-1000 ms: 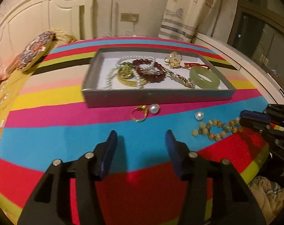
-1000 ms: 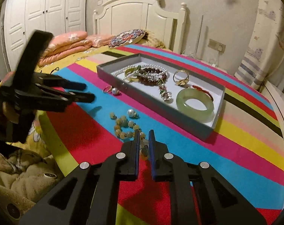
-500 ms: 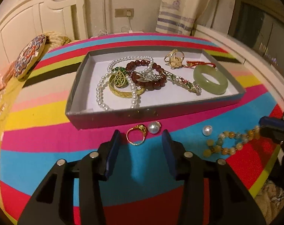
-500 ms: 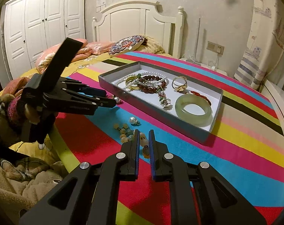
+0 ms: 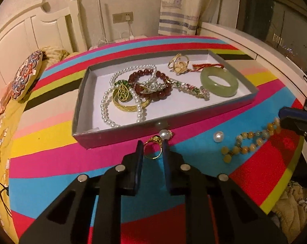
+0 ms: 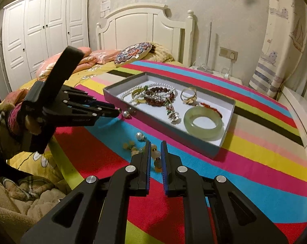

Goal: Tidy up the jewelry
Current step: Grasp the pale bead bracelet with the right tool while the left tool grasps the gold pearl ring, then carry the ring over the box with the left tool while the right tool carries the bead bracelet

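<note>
A grey tray (image 5: 80, 109) on the striped bedspread holds a pearl necklace (image 5: 106, 109), a dark red bead bracelet (image 5: 159, 93), gold bangles and a green jade bangle (image 5: 219, 82). In front of it lie a gold ring (image 5: 153, 149), a pearl earring (image 5: 165, 134), a loose pearl (image 5: 218, 136) and a yellow bead bracelet (image 5: 247, 142). My left gripper (image 5: 152, 148) is open, its fingers on either side of the gold ring. My right gripper (image 6: 155, 149) is slightly open over the bead bracelet (image 6: 155, 153), holding nothing. The tray (image 6: 214, 148) also shows in the right wrist view.
A round patterned cushion (image 5: 24, 77) lies at the far left by the white headboard (image 5: 31, 30). The striped cover's edge drops off at the right onto a rumpled blanket (image 5: 291, 201). A white wardrobe (image 6: 41, 30) stands behind the bed.
My left gripper has moved forward to the tray's front and narrowed around the gold ring. My right gripper has opened a little above the bead bracelet.
</note>
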